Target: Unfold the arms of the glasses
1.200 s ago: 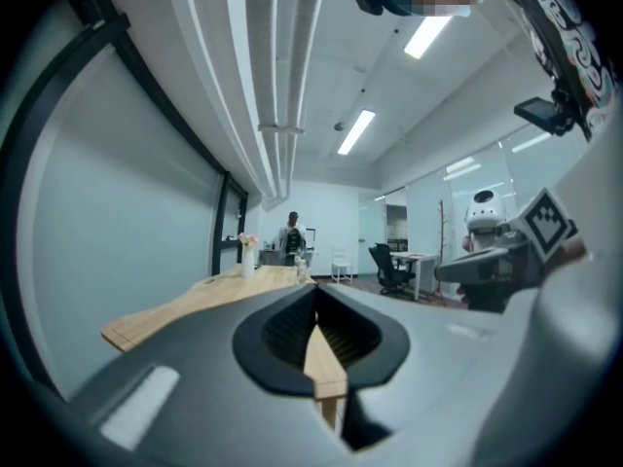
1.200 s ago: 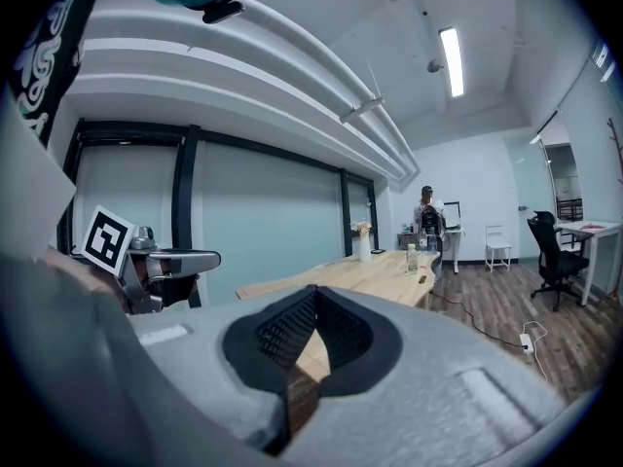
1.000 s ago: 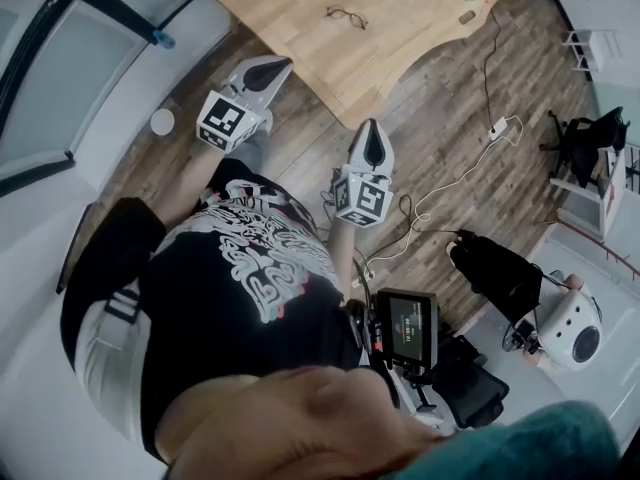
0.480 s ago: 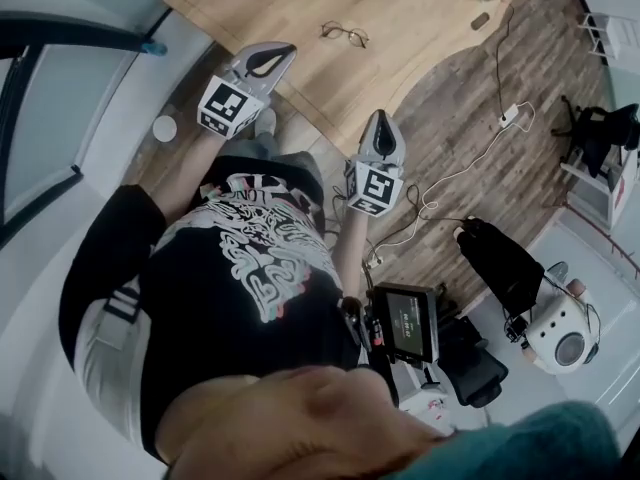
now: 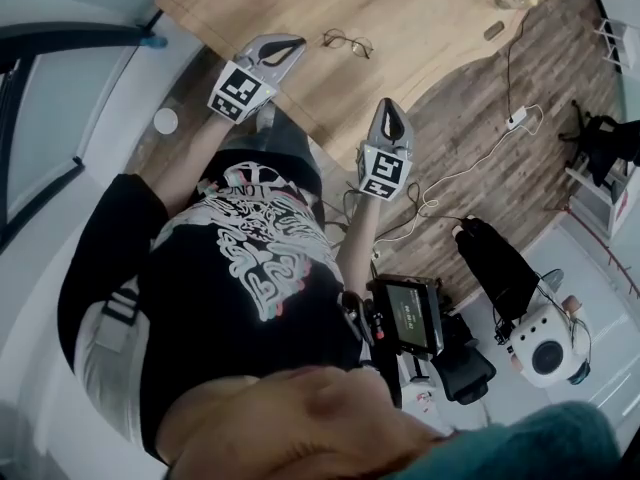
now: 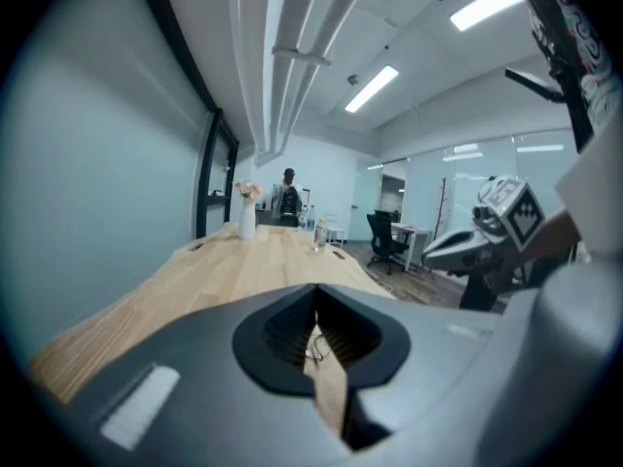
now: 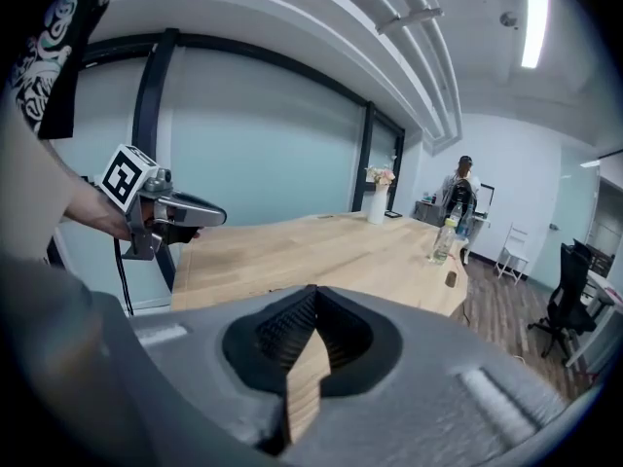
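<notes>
There are two grippers — the left gripper point(image 5: 292, 43) and the right gripper point(image 5: 389, 106). There is one pair of glasses point(image 5: 348, 41) on one wooden table point(image 5: 430, 18). Far down the table there is one vase point(image 6: 247, 220) and one bottle point(image 7: 444, 238). Far off there is one person point(image 7: 458, 197) — and one black chair point(image 7: 568, 305) on the right.

No legible text or markings

A long light wooden worktop point(image 5: 420, 18) with a wavy edge carries thin wire-framed glasses point(image 5: 348, 41) toward one end. Farther along are a clear plastic bottle point(image 7: 444, 238), a small dark oblong object point(image 5: 494, 30) and a white vase of flowers point(image 7: 374, 205).
</notes>
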`<state>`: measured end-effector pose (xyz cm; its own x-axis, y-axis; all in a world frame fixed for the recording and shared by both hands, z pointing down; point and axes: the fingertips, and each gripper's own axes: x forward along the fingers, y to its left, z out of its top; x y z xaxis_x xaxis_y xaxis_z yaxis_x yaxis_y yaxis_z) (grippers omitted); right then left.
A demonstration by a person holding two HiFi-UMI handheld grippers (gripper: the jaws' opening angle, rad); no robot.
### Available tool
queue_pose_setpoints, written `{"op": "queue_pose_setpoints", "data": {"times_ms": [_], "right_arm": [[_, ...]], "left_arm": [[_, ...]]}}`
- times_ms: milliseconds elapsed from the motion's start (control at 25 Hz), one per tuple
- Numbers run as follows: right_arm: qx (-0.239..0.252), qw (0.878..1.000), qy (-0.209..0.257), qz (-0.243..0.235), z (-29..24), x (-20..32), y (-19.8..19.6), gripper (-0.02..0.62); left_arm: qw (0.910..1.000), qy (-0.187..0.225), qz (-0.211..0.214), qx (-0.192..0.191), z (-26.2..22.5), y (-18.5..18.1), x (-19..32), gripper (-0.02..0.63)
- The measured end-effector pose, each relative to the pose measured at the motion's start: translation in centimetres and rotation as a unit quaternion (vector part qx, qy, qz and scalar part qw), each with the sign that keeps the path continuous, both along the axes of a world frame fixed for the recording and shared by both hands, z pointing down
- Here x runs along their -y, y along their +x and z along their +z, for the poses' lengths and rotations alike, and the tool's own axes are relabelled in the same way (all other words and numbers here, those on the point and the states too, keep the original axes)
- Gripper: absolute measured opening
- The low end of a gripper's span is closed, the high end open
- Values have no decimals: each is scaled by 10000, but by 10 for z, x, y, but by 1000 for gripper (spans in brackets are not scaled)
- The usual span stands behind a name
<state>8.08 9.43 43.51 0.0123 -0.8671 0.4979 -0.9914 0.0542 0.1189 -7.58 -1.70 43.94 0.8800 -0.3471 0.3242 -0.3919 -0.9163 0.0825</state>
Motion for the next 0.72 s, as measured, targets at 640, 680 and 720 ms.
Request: {"op": "queue_pose_setpoints", "data": {"times_ms": [640, 680, 720], "right_arm": [[-363, 9810, -1285, -1405, 108, 99, 44, 25], [-345, 9797, -1347, -1445, 115, 102, 44, 25], [-349, 9784, -1394, -1489, 122, 105, 44, 25]], "left_arm": [[9813, -370, 1149, 1499, 110, 68, 35, 55], [9790, -421, 1194, 1597, 121, 68, 34, 60], [9766, -493, 1231, 1694, 132, 68, 32, 68]]}}
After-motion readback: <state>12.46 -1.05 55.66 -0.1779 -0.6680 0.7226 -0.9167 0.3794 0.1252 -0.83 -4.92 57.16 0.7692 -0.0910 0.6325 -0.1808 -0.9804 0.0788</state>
